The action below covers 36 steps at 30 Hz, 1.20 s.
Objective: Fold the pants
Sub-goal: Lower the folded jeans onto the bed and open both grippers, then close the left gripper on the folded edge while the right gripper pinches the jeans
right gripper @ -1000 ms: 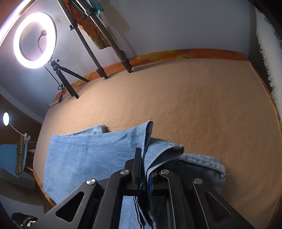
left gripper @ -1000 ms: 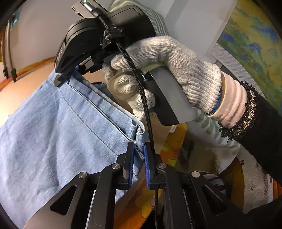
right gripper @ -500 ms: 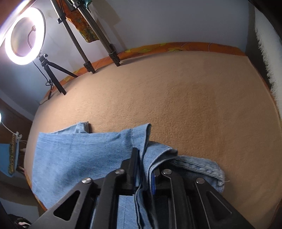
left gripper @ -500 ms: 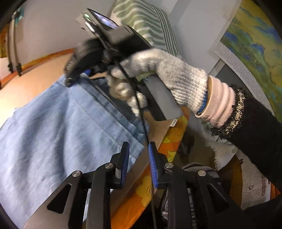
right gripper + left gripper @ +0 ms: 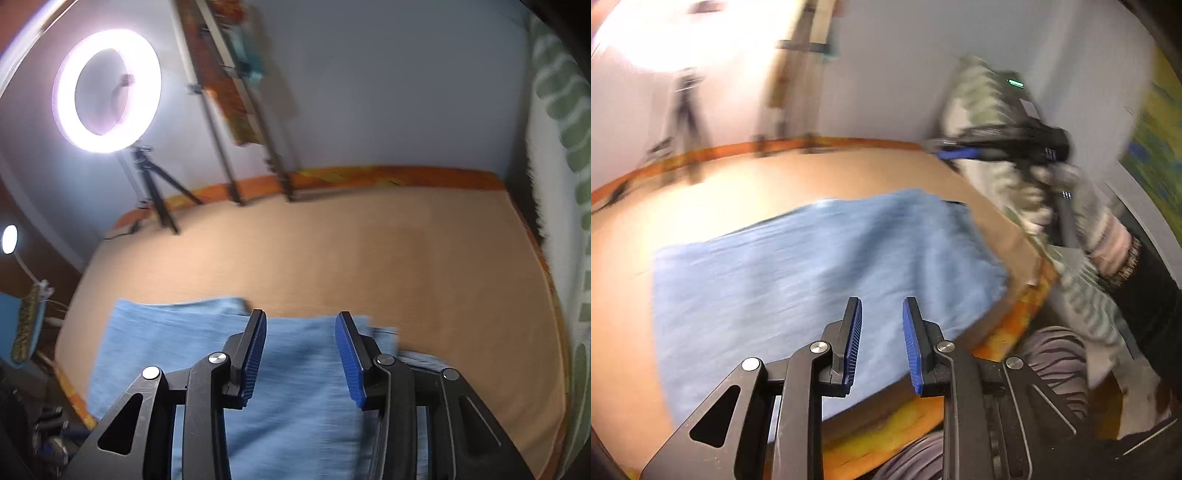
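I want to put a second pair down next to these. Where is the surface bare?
Bare tan surface runs from the jeans to the far orange edge and to the striped fabric on the right. Crowded: the tripod legs at the far left; jeans fill the near left.

Both views are smeared by motion blur, the left wrist view more strongly: the pants [image 5: 812, 266] lose their weave and the gloved hand [image 5: 1067, 206] streaks. A ring light [image 5: 107, 90], well beyond the jaws and to their left, glares white; in the left wrist view it burns out the top left corner. Fisheye bending curves the bed [image 5: 406, 258] edge, and the corners fall dark.
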{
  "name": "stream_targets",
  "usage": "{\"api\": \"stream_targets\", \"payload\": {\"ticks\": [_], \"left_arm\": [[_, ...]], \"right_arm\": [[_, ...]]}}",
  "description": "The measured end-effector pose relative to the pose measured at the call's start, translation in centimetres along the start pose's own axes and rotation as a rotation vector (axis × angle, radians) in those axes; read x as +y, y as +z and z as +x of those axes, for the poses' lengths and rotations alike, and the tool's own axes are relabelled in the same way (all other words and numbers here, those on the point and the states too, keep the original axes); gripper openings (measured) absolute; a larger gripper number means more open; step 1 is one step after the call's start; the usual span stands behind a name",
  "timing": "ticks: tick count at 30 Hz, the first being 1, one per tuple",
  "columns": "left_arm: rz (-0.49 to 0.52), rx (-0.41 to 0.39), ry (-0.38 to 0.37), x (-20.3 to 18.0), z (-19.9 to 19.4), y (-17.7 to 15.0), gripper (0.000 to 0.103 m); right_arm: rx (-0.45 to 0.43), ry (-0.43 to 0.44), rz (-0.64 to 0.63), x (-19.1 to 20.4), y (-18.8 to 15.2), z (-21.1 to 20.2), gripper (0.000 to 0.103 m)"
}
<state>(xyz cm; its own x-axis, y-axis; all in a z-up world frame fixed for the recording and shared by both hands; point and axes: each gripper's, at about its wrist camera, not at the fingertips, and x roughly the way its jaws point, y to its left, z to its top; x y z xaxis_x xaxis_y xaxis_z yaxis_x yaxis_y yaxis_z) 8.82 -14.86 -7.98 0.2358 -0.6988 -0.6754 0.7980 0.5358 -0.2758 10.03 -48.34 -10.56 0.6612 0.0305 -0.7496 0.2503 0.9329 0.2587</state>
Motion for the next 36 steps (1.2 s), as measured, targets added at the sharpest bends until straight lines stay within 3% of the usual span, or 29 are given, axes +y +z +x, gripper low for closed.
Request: {"api": "stream_targets", "payload": {"ticks": [4,9,16,22,28,36], "left_arm": [[-0.104,-0.034,0.124,4.8,-1.7,-2.3,0.021],[-0.17,-0.04,0.242,8.1,-2.1,-4.9,0.021],[-0.245,-0.032,0.248,10.7,-1.1,-7.4,0.021],[-0.251,-0.006,0.252,11.8,-1.0,-9.3,0.021],[-0.265,-0.011,0.238,12.7,-1.2,-10.6,0.021],[-0.26,-0.02,0.232,12.8,-1.3,-11.0,0.021]], "right_arm": [[-0.001,0.078,-0.055,4.6,0.0,0.2,0.041],[0.024,0.169,-0.132,11.0,-0.3,2.3,0.041],[0.118,0.26,-0.266,21.1,-1.4,7.4,0.041],[0.241,0.299,-0.348,28.8,-3.1,13.3,0.041],[0.345,0.257,-0.405,33.2,-4.4,18.4,0.041],[0.429,0.175,-0.397,34.4,-4.5,21.4,0.041]]}}
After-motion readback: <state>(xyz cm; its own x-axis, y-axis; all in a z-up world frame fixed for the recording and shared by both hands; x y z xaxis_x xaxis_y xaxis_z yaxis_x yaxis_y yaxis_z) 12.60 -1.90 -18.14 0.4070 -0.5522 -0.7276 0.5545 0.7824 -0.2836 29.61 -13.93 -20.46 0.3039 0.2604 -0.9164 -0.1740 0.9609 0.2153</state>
